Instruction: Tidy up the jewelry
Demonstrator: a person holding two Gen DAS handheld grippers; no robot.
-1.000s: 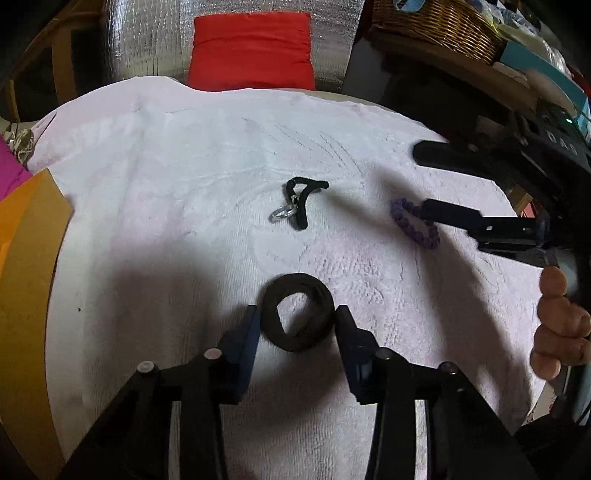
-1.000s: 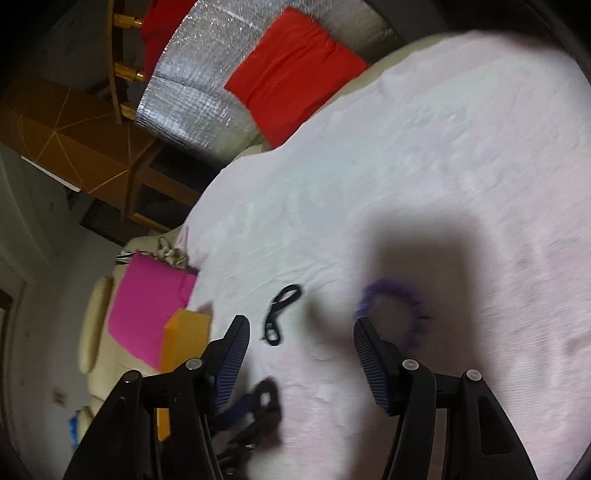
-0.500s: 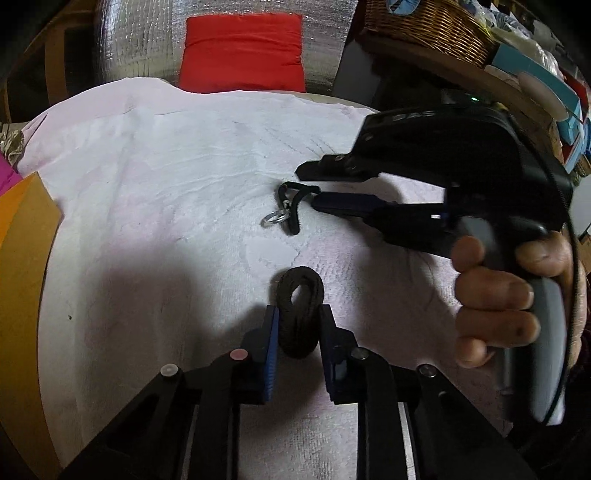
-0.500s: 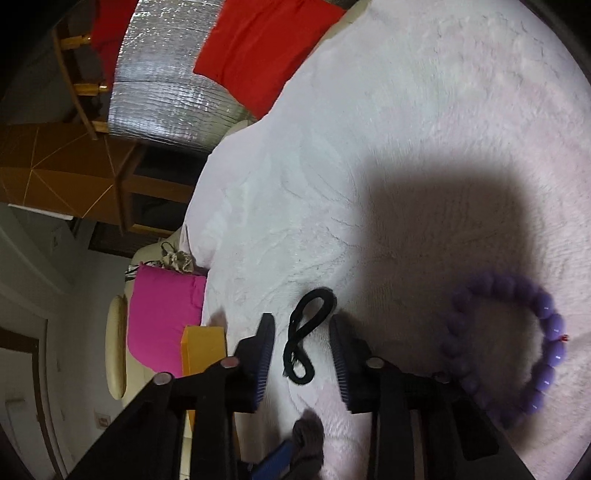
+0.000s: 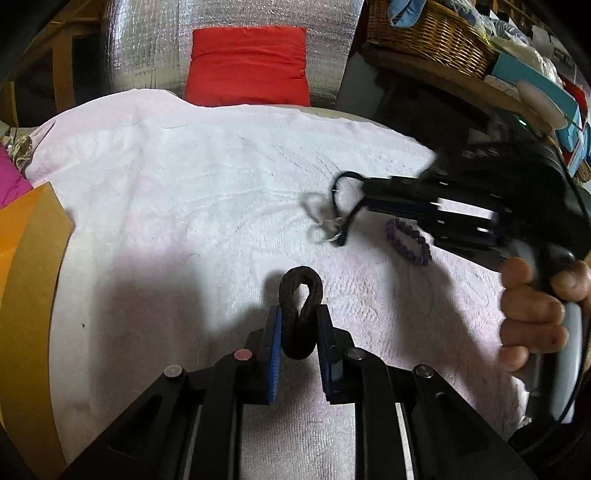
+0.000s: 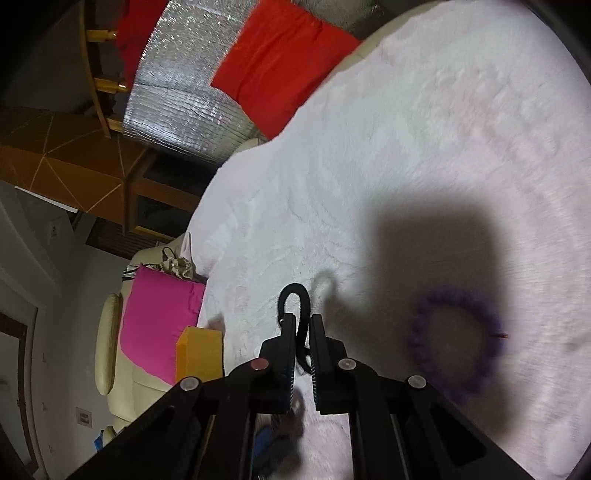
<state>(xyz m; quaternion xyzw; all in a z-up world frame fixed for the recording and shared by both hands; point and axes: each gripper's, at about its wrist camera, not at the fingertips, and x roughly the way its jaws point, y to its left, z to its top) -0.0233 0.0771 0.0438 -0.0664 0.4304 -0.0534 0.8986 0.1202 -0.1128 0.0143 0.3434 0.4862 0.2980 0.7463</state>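
My left gripper (image 5: 298,325) is shut on a dark brown braided band (image 5: 300,295), squeezed into a narrow loop above the white towel (image 5: 184,206). My right gripper (image 6: 303,326) is shut on a black cord (image 6: 293,295) and holds it off the towel. In the left wrist view the cord (image 5: 341,199) hangs from the right gripper (image 5: 365,199) with a silver ring (image 5: 328,229) dangling at its lower end. A purple bead bracelet (image 5: 408,242) lies on the towel to the right; it also shows blurred in the right wrist view (image 6: 458,343).
An orange box (image 5: 26,266) and a pink cushion (image 6: 162,321) lie at the towel's left edge. A red cushion (image 5: 247,66) leans on silver foil at the back. A wicker basket (image 5: 424,33) and boxes fill a shelf at the back right.
My left gripper closed on the brown band and raised it. My right gripper moved from the purple bracelet to the black cord, closed on it and lifted it to the right.
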